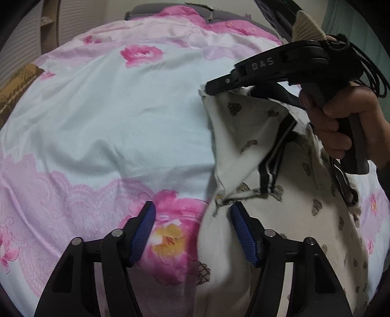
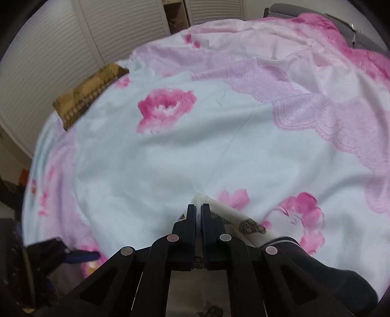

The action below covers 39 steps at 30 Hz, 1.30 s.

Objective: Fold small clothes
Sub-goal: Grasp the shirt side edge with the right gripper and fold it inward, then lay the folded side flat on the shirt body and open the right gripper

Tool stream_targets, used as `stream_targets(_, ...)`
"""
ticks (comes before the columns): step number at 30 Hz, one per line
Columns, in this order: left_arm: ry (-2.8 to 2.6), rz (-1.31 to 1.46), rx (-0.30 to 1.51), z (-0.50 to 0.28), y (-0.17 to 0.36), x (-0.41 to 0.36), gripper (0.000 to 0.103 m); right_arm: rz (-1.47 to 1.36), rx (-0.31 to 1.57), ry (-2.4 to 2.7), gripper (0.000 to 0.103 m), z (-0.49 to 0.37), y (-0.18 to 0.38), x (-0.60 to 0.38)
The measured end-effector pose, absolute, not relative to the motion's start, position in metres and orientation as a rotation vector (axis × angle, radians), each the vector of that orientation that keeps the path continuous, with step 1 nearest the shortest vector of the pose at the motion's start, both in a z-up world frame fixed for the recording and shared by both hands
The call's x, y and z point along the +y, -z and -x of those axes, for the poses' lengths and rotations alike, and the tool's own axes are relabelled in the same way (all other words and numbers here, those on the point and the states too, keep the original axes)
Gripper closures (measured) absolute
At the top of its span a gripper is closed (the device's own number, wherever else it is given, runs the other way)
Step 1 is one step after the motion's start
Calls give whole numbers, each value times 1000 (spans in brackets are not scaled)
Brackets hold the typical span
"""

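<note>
A small cream shirt (image 1: 243,151) with dark little prints and a black-and-white striped collar (image 1: 270,168) lies bunched on the right side of the bed. A hand holds my right gripper (image 1: 212,89), which is shut on a corner of the shirt and lifts it off the sheet. In the right wrist view its jaws (image 2: 200,207) pinch the cream fabric (image 2: 243,223), which trails off to the right. My left gripper (image 1: 192,211) stands open low over the sheet; the shirt's left edge lies between its blue pads (image 1: 146,231), which do not press on it.
A floral pink and pale blue bedsheet (image 1: 109,117) covers the whole bed. A brown patterned cushion (image 2: 90,92) sits at the far left edge. White louvred doors (image 2: 48,61) stand behind it, and a grey headboard (image 1: 219,15) at the back.
</note>
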<state>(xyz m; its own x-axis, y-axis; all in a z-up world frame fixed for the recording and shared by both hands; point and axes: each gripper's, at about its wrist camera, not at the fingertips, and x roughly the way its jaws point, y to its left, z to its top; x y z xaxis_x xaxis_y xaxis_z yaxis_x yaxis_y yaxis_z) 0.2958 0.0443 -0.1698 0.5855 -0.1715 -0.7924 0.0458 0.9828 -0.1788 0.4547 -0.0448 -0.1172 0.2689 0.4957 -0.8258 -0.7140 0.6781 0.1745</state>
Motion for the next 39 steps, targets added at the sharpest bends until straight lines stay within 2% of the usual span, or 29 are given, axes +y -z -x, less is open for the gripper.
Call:
stream_targets(2,91,154,920,-297,170,49,51,238,1010,-842,99,-456,117,-43)
stream_targets(5,75,180,911,-296,172,55,58,250,1003,-835,100,-458,120,-34)
stream_targets(9,62,189,900,-292,171,59,62,227,996,-808,100,-464,126,-27)
stream_targets(15,100,197,910,-285,166,55,61,240,975,-757,99,-456,126,-30)
stream_targets(17,110,204,910,-278,163,54,57,243,958,-733,97,-451,119,-37)
stream_targets(18,113,206,909,-277,162,53,56,240,944,-711,95,-446,114,-43)
stream_targets(20,120,203,904,-269,157,52,50,230,912,-676,82,-433,104,-55)
stream_targets(23,120,191,892,-256,152,49,45,206,867,-608,72,-404,93,-77)
stream_targets(31,111,141,898,-235,150,39,45,27,917,-509,72,-325,118,-108)
stream_targets(39,82,138,917,-233,155,44,45,-108,975,-491,72,-317,142,-88)
